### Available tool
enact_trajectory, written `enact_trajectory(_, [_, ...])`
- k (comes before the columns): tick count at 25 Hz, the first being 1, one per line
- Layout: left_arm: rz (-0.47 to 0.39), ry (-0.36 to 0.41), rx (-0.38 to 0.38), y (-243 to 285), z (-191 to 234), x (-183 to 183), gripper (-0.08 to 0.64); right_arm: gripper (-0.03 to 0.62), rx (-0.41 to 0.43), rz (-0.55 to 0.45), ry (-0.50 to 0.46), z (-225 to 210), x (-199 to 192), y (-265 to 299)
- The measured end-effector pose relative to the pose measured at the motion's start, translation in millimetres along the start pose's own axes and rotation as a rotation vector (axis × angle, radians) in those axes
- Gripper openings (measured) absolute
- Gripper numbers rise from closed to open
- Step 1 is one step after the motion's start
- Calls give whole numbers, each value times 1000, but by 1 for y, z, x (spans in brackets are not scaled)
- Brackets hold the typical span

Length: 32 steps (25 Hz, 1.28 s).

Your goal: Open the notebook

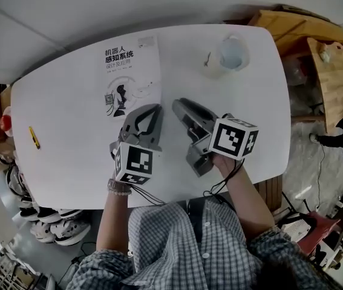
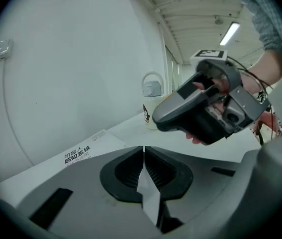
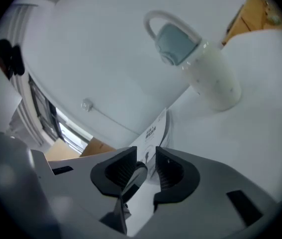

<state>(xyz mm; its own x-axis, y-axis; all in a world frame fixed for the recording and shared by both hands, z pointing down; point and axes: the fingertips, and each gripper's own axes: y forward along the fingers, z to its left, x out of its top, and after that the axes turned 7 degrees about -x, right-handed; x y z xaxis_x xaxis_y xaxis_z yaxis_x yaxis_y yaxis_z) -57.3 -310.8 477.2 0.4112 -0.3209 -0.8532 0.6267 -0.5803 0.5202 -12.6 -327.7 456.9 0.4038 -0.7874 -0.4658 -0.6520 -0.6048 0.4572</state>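
Note:
The notebook lies closed on the white table, its white cover printed with dark characters and a round drawing. My left gripper sits at the book's near right corner. In the left gripper view its jaws are shut on a thin white strip, the cover's corner. My right gripper lies just right of that corner, pointing at it. In the right gripper view its jaws stand apart, with the notebook showing through the gap and no pad pressing on anything.
A white lidded jug stands at the table's far right and also shows as the jug ahead of the right gripper. A small yellow object lies near the left edge. Wooden furniture stands beyond the table's right end.

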Motion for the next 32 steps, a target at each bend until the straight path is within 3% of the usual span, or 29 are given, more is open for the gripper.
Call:
enact_trajectory(3, [-5,1,0,-2,1,1,18,136,56,28,118,-2,-4,22])
enact_trajectory(8, [-16,-1,-7,-2,1,2,18,150,114,76,218,-9,-10,49])
enact_trajectory(17, [16,-9,-31,1,-2,-1,20,149,138,130,270,-7,-21,65])
enact_trajectory(24, [31,58,-30,-4,-8,4,23,149,158,127,243,0,-18,62])
enact_trajectory(28, [59,79,-35,-11,-12,0,123,149,169,122,251,5,-15,62])
enact_trajectory(32, [89,80,25,-16,-2,-10,150,149,160,129,254,7,-14,62])
